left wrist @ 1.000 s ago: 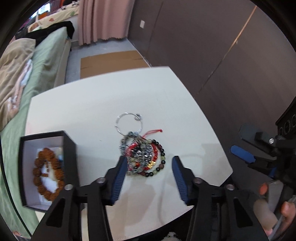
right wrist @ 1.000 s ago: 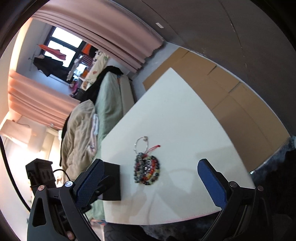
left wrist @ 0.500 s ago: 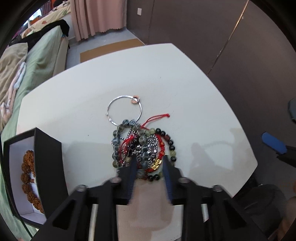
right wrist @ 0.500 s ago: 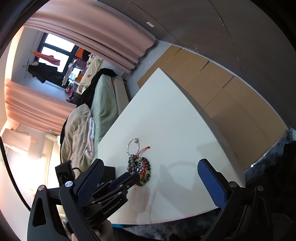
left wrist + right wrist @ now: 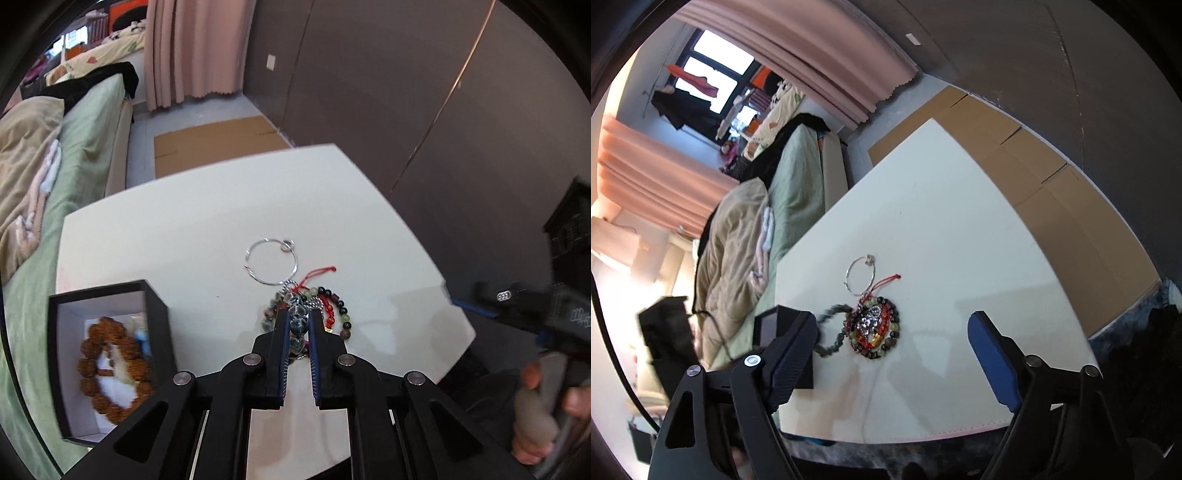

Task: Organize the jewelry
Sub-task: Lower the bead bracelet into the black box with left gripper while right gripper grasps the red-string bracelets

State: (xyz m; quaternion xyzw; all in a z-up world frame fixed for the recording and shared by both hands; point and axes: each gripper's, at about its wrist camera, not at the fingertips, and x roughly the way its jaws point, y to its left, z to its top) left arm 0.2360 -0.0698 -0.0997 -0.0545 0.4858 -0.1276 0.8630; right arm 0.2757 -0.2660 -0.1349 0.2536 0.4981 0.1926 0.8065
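Observation:
A pile of bead bracelets (image 5: 325, 310) lies on the white table (image 5: 207, 229), with a silver ring bracelet (image 5: 271, 260) just beyond it. My left gripper (image 5: 297, 325) is shut on a dark grey-green bead bracelet (image 5: 297, 328) from the pile. In the right wrist view that bracelet (image 5: 831, 328) hangs lifted to the left of the pile (image 5: 875, 328). A black box (image 5: 110, 354) at the left holds a brown bead bracelet (image 5: 110, 365). My right gripper (image 5: 890, 354) is open and empty, above the table's near edge.
A bed with green and beige bedding (image 5: 44, 177) runs along the table's left side. Cardboard sheets (image 5: 1034, 162) lie on the floor past the far edge. A dark wall (image 5: 406, 92) stands to the right.
My left gripper closed on the dark bead bracelet in the pile and lifted it up and left, out of the pile. My right gripper stayed open and shifted closer.

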